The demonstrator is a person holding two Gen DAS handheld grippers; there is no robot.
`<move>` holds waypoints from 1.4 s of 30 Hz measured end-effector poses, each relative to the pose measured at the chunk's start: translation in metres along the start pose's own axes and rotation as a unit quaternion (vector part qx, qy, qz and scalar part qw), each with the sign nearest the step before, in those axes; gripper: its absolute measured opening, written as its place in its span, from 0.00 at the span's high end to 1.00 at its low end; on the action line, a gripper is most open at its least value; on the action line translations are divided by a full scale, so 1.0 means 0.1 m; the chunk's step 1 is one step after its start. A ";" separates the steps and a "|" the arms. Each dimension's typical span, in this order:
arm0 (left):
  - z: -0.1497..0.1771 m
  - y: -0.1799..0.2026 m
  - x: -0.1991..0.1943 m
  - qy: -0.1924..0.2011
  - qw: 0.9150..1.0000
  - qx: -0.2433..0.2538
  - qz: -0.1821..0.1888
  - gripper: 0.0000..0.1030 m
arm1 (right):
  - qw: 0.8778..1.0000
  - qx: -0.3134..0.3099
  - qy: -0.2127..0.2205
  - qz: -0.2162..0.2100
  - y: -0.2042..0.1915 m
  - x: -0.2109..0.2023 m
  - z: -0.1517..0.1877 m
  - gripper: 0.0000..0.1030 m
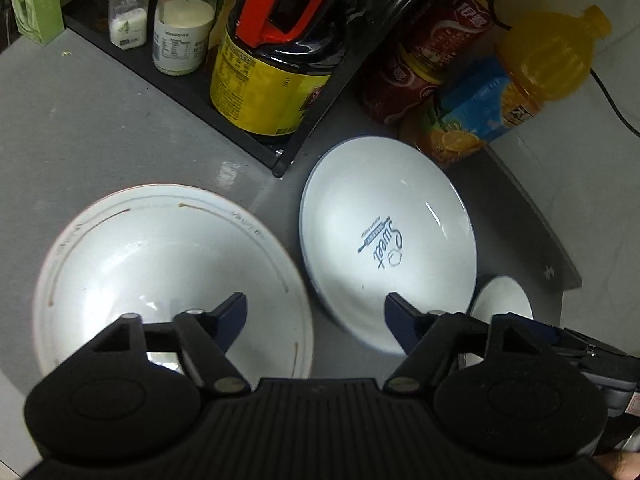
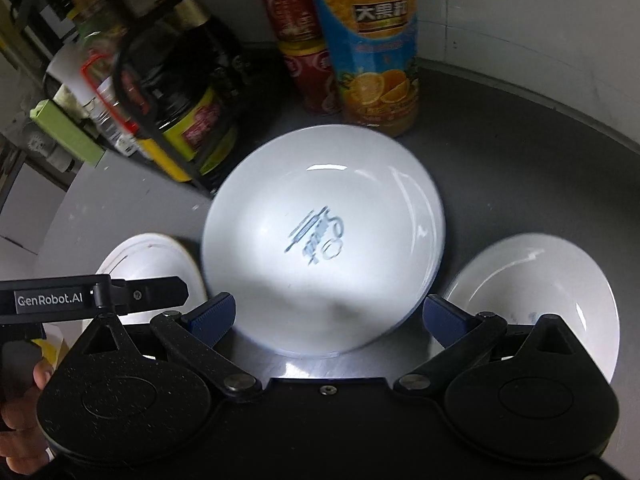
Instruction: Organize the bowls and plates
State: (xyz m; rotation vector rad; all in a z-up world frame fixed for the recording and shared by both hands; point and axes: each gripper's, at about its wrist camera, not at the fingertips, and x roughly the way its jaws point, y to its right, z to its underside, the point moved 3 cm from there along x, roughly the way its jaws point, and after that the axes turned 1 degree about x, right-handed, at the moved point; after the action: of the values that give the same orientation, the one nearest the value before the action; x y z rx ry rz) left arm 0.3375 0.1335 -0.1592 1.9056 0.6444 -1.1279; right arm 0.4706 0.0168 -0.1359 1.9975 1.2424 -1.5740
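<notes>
"Sweet" plate (image 1: 388, 240), "GenRobot.AI" gripper (image 2: 96, 300)

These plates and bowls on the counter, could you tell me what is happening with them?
A person holds two grippers over three white dishes. The left gripper hovers open between the brown-rimmed bowl and the printed plate. The right gripper is open in front of that plate, with a small bowl on its right. Nothing is gripped yet.

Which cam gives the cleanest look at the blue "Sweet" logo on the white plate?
Left wrist view: the white plate with the blue "Sweet" logo is sharp there, the lettering readable, and the plate lies ahead of the open left tongs. In the right wrist view the plate sits centred but motion-blurred, so the logo smears.
</notes>
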 end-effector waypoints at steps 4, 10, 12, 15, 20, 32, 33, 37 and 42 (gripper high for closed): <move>-0.09 0.01 0.15 0.003 1.000 -0.017 0.007 0.46 | 1.000 0.011 0.003 0.003 0.18 0.13 -0.14 0.08; -0.29 0.04 0.30 0.020 0.999 -0.002 0.026 0.59 | 0.999 0.042 0.006 0.000 0.45 0.30 -0.34 0.21; -0.35 0.02 0.35 0.022 0.999 -0.002 0.027 0.62 | 0.999 0.043 0.003 0.005 0.52 0.37 -0.39 0.24; -0.43 -0.02 0.45 0.013 0.999 -0.005 0.029 0.68 | 0.998 0.060 0.003 0.014 0.64 0.42 -0.44 0.34; -0.48 -0.07 0.54 0.005 0.999 -0.003 0.034 0.73 | 0.997 0.078 -0.006 0.007 0.81 0.55 -0.44 0.44; -0.45 -0.07 0.81 -0.006 1.000 -0.002 0.016 0.85 | 0.997 0.074 -0.023 -0.005 0.80 0.76 -0.37 0.62; -0.44 -0.07 0.84 -0.011 1.000 -0.004 0.015 0.86 | 0.997 0.067 -0.025 -0.002 0.77 0.77 -0.38 0.62; -0.41 -0.10 0.90 -0.008 1.000 -0.017 0.013 0.90 | 0.999 0.042 -0.024 0.006 0.68 0.80 -0.38 0.66; -0.37 -0.10 0.88 -0.007 1.000 -0.002 0.022 0.91 | 0.998 0.066 -0.018 0.009 0.74 0.79 -0.36 0.79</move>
State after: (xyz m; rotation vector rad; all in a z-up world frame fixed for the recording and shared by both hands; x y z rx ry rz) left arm 0.3886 0.1725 -0.2308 1.8979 0.5945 -1.1116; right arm 0.5524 0.0333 -0.2133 2.0423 1.1303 -1.7158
